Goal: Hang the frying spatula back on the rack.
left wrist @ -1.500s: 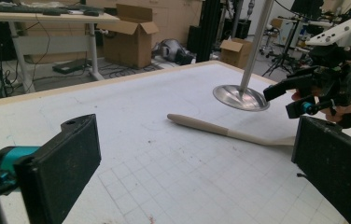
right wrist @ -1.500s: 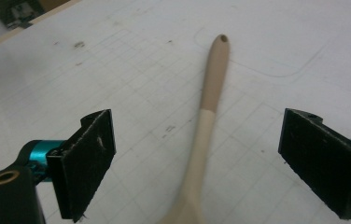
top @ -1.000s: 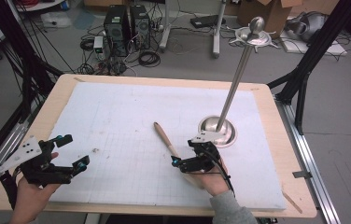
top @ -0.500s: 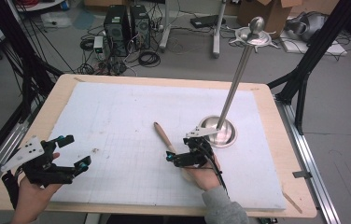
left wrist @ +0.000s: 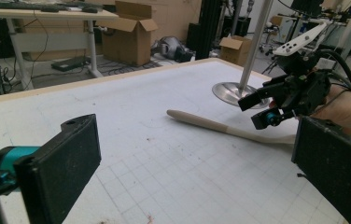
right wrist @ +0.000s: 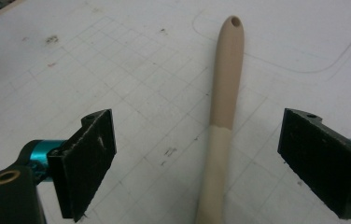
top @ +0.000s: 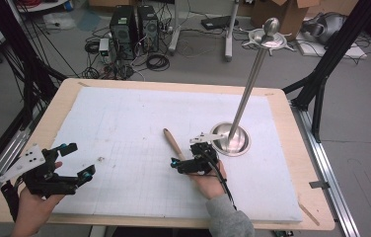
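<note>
Here, wooden handle [right wrist: 223, 116]: tan, paler lower section, hole at the tip, lying flat on the white mat [right wrist: 117, 70] at frame centre, between the right gripper [right wrist: 211, 163]'s spread jaws, apparently untouched.

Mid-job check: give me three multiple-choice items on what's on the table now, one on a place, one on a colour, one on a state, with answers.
1. Where does the wooden handle lie relative to the right gripper?
A. Between its two jaws, on the mat
B. Outside both jaws
C. Lifted off the mat

2. What colour is the handle's far part, with the hole?
A. Black
B. Tan, darker than the paler near part
C. Teal

3. How does the left gripper stand?
A. Shut on the handle
B. Shut on nothing
C. Open, holding nothing

Answers: 1 A, the right gripper view shows the handle running up between the spread jaws. 2 B, the tone changes midway along the handle. 3 C, its jaws stand wide apart over bare mat.
</note>
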Motion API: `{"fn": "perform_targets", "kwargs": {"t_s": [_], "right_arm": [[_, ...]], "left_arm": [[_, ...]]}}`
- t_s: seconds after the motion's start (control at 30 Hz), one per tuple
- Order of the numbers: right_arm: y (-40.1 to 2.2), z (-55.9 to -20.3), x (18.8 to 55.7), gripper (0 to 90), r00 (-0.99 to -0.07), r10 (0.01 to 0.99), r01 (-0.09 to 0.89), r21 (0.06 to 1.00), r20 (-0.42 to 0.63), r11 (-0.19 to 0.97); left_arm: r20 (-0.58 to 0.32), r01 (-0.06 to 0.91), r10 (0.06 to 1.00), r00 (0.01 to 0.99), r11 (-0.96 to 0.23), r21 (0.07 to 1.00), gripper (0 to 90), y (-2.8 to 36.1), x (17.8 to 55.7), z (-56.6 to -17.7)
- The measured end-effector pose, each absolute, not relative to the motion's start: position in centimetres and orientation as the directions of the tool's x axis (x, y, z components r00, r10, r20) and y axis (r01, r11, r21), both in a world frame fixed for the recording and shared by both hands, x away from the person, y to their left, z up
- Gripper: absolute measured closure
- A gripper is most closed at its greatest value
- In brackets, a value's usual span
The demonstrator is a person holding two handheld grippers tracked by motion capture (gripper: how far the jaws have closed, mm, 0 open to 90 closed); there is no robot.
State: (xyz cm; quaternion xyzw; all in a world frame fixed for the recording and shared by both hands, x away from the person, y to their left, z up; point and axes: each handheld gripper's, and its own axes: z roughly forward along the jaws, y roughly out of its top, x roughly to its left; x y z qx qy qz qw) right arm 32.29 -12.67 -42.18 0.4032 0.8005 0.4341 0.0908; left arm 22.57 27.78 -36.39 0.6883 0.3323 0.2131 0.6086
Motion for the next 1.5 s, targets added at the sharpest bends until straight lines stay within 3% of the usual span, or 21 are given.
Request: {"fn": "perform_targets", "kwargs": {"t_s": [0.67, 0.87, 1.27, 1.5], "right_arm": [[-12.1, -44.3, 31.4, 14.6, -0.627, 0.764, 0.577, 0.75, 0.152, 0.325], [-11.9, -44.5, 30.7, 17.5, -0.632, 0.769, 0.544, 0.761, 0.095, 0.353], [-11.7, -44.5, 29.9, 40.1, -0.602, 0.797, 0.54, 0.756, 0.039, 0.371], [-11.8, -44.6, 30.0, 47.9, -0.607, 0.794, 0.55, 0.745, 0.046, 0.377]], "left_arm": [[-0.113, 0.201, 0.717, 0.688, -0.038, 0.979, 1.8, 27.8, 22.6, -36.5], [-0.113, 0.203, 0.718, 0.686, -0.039, 0.978, 1.8, 27.9, 22.6, -36.5], [-0.113, 0.203, 0.719, 0.686, -0.04, 0.978, 1.8, 27.8, 22.7, -36.6], [-0.118, 0.207, 0.72, 0.684, -0.036, 0.978, 1.8, 27.9, 22.7, -36.7]]}}
